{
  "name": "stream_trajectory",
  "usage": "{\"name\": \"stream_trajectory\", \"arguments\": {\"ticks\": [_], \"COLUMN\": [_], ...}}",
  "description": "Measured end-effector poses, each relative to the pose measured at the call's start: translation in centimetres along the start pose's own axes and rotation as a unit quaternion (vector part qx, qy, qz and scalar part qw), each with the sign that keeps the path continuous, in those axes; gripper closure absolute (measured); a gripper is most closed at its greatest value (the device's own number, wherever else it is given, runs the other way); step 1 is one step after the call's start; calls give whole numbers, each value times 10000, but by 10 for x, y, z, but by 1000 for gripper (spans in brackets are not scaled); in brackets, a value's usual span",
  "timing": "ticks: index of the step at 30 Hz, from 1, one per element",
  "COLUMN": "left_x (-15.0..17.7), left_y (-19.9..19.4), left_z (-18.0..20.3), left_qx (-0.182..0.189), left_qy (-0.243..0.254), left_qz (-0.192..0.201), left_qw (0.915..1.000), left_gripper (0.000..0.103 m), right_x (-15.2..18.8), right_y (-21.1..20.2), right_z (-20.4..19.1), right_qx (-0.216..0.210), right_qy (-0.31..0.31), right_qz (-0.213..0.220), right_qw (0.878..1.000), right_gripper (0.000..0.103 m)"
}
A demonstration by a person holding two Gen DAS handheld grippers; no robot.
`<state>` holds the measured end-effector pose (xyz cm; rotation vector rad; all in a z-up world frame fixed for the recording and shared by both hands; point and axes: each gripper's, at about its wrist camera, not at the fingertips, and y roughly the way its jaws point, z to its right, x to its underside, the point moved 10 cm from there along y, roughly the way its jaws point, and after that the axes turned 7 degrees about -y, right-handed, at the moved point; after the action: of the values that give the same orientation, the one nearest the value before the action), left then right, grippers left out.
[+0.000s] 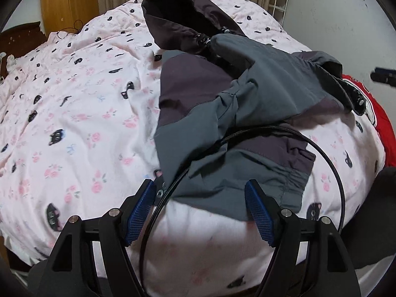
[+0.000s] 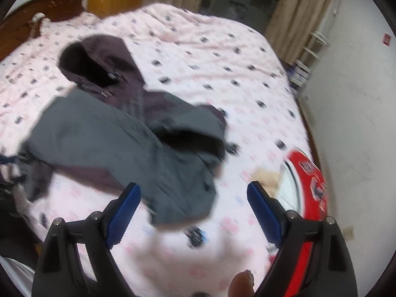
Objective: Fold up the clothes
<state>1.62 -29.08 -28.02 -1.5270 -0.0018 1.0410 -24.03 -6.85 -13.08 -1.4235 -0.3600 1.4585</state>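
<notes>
Two grippers hang over a bed with a pink flowered quilt [image 1: 74, 123], both with their blue-padded fingers spread wide and holding nothing. A grey and dark purple hooded jacket [image 1: 247, 94] lies crumpled on the quilt, its hood [image 1: 173, 17] toward the far edge of the bed and its hem toward the near edge. The left gripper [image 1: 201, 208] sits just above the jacket's near hem, with the grey cloth showing between its fingers; whether a finger touches the cloth cannot be told. A thin black cable [image 1: 321, 153] loops across the lower part of the jacket. The right gripper [image 2: 193, 208] hovers over the jacket's near corner in a blurred view. A red garment [image 2: 309, 185] with white trim lies on the quilt to the right of the jacket, apart from it. Beige curtains [image 2: 292, 7] hang beyond the bed.
</notes>
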Motion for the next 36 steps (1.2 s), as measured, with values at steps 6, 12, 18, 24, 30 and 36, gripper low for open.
{"name": "stream_trajectory", "arguments": {"ticks": [6,12,18,24,30,36], "left_x": [-10,-16,-16,-21,-33,-51], "left_y": [8,0,-16,-33,-46,-61], "left_z": [3,-10,-6,-11,-21,-38], "left_qx": [168,316,192,168,-261,-993], "left_qy": [-72,-358,-61,-158,132,686], "left_qz": [150,184,376,476,613,830], "left_qw": [9997,9987,9991,9986,9977,9892], "left_gripper": [60,87,92,93,93,93], "right_x": [-67,-114,-141,-119,-92,-77], "right_y": [24,78,125,153,117,55], "right_z": [-68,-133,-167,-194,-206,-194], "right_qx": [-613,-1323,-1660,-2222,-2725,-2902], "right_qy": [-734,-1127,-1096,-1274,-1560,-1888], "right_qz": [317,118,-211,-973,-970,-586], "right_qw": [9949,9847,9798,9617,9445,9363], "right_gripper": [14,14,15,90,98,98]}}
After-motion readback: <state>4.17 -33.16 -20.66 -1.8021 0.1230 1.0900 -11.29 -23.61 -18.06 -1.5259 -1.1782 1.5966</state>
